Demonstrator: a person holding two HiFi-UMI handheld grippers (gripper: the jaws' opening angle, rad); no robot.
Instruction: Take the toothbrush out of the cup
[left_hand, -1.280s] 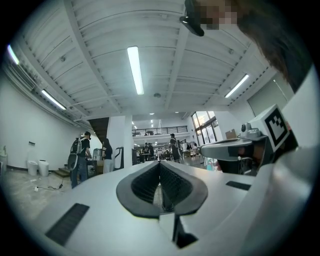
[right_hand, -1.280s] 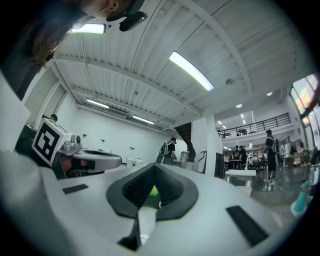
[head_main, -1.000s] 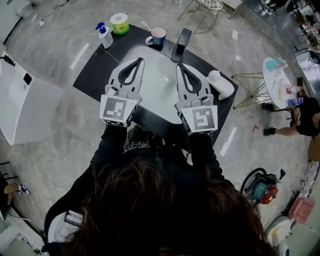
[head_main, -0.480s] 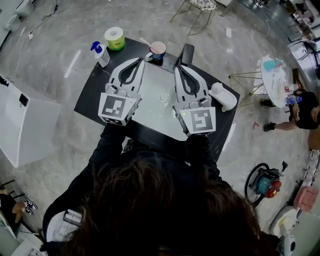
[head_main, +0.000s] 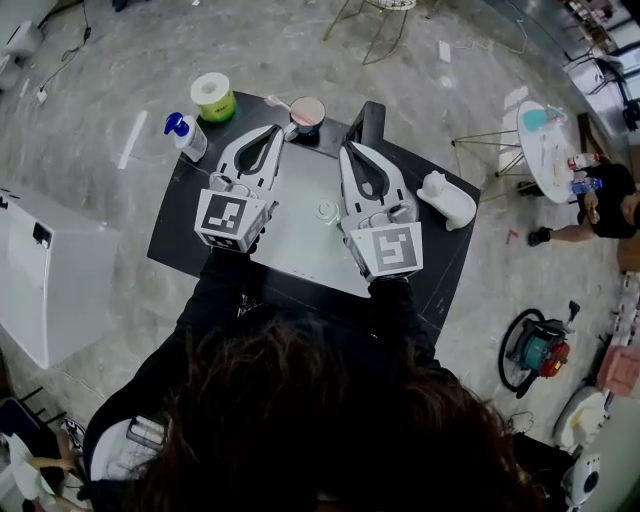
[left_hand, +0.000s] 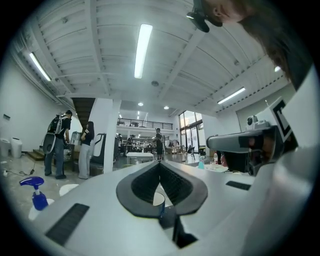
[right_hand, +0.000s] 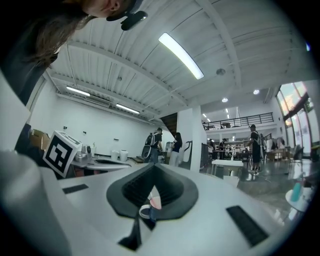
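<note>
A dark cup (head_main: 305, 113) with a pale pink inside stands at the far edge of the black table (head_main: 180, 215). A toothbrush (head_main: 279, 102) leans out of it to the left. My left gripper (head_main: 276, 130) is shut and empty, its tips just left of the cup and short of it. My right gripper (head_main: 347, 149) is also shut and empty, a little to the right of the cup and nearer to me. In the left gripper view the cup's rim (left_hand: 158, 199) shows behind the shut left gripper (left_hand: 160, 163). In the right gripper view the cup (right_hand: 149, 210) sits behind the shut right gripper (right_hand: 153, 165).
A white basin top (head_main: 300, 240) covers the table's middle, with a small white thing (head_main: 326, 210) on it. A blue-capped spray bottle (head_main: 186, 136) and a green-and-white roll (head_main: 211, 96) stand far left. A black upright piece (head_main: 368, 122) rises right of the cup; a white object (head_main: 449, 199) lies right.
Both grippers have moved forward over the table toward the cup, still shut. The left gripper's tips are now close beside the cup.
</note>
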